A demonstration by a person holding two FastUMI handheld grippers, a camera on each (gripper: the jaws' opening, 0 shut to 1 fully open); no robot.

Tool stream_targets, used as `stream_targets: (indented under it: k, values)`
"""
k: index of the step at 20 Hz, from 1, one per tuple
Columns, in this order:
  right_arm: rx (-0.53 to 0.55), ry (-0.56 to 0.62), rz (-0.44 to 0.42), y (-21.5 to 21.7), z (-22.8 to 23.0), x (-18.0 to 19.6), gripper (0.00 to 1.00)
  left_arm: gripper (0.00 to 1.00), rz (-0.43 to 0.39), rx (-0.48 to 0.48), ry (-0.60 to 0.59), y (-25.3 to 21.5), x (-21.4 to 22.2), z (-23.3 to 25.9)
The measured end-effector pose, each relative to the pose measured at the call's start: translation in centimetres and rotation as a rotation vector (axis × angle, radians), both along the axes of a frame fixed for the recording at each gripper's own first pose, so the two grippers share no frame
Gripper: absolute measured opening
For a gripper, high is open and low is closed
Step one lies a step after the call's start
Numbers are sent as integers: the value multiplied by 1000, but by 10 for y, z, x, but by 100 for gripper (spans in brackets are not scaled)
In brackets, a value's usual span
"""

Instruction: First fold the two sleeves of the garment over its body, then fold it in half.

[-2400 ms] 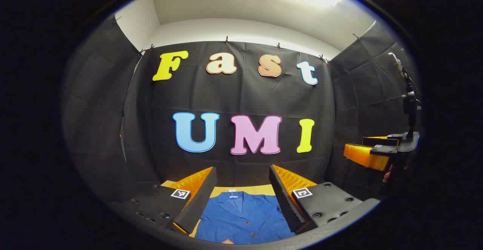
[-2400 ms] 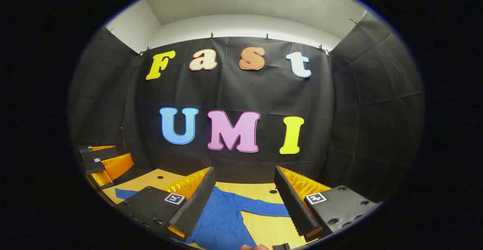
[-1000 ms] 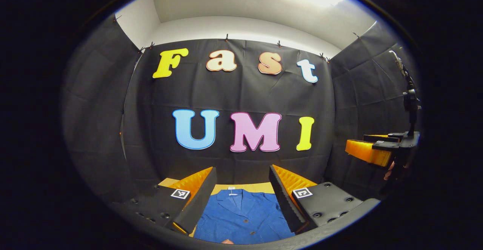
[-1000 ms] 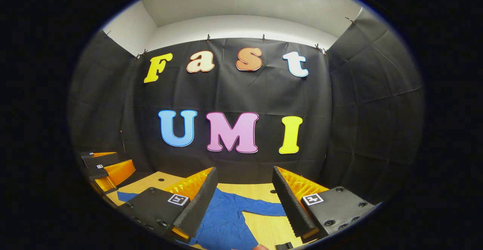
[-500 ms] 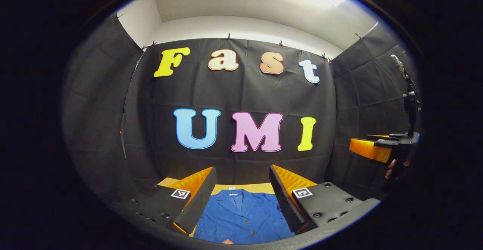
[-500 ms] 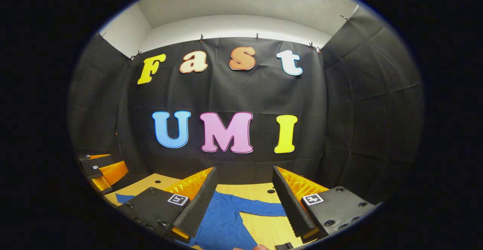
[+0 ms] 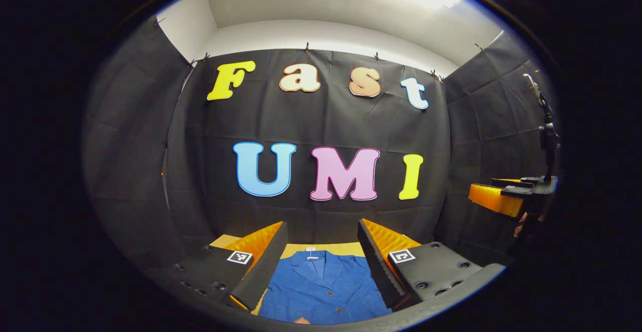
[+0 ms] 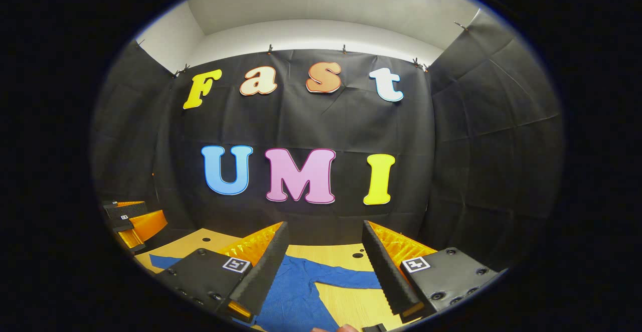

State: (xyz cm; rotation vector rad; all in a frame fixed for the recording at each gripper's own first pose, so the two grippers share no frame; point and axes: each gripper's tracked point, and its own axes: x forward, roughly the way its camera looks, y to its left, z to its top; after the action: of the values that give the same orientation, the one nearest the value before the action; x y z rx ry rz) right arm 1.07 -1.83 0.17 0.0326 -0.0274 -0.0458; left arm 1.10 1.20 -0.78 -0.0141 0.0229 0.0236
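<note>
Black cloth lines the back and sides of a booth under a pale ceiling, with a light wooden worktop (image 8: pixel 346 304) at the bottom.

Left hand-held gripper (image 7: pixel 321 259): seen from its own camera, its two fingers stand wide apart, released, grasping nothing. It hovers above the worktop. Between its fingers lies a blue jacket (image 7: pixel 321 287), flat and face up, collar toward the back wall and buttons down the front.

Right hand-held gripper (image 8: pixel 323 264): its fingers are likewise spread and empty. Between them runs the jacket's right sleeve (image 8: pixel 346 278), stretched out sideways across the bare wood, away from the jacket's body. In the left gripper view this same gripper appears far off at the right edge, held up in the air by a hand (image 7: pixel 524 224). In the right gripper view the left gripper shows at the far left edge, also raised.

Part of the other sleeve (image 8: pixel 160 261) pokes out at the left, lying flat on the wood.

Judged from this, no fold is made yet: both sleeves lie spread out, so the first step, folding sleeves over the body, is only beginning. The next move likely calls for lowering a gripper to a sleeve near its cuff, pinching the cloth off the wood, and carrying it across the chest.
</note>
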Motion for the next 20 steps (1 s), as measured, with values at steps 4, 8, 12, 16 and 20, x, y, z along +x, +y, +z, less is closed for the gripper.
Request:
stream_targets:
  k: [4,8,12,16,20]
  values:
    - [4,-42,-16,-8,6,3,87,82,-4,12,-10,-1,2,2]
    - [-48,0,-60,-26,-11,10,87,82,-9,11,-16,-2,2,3]
    - [13,25,-97,-45,-14,15,87,82,-6,15,-23,4,1,2]
    - [5,-14,-124,-68,-6,22,94,82,-13,-5,-15,6,1,-1]
    - [-44,-14,-121,-83,-1,35,94,81,-25,-7,-18,4,7,-2]
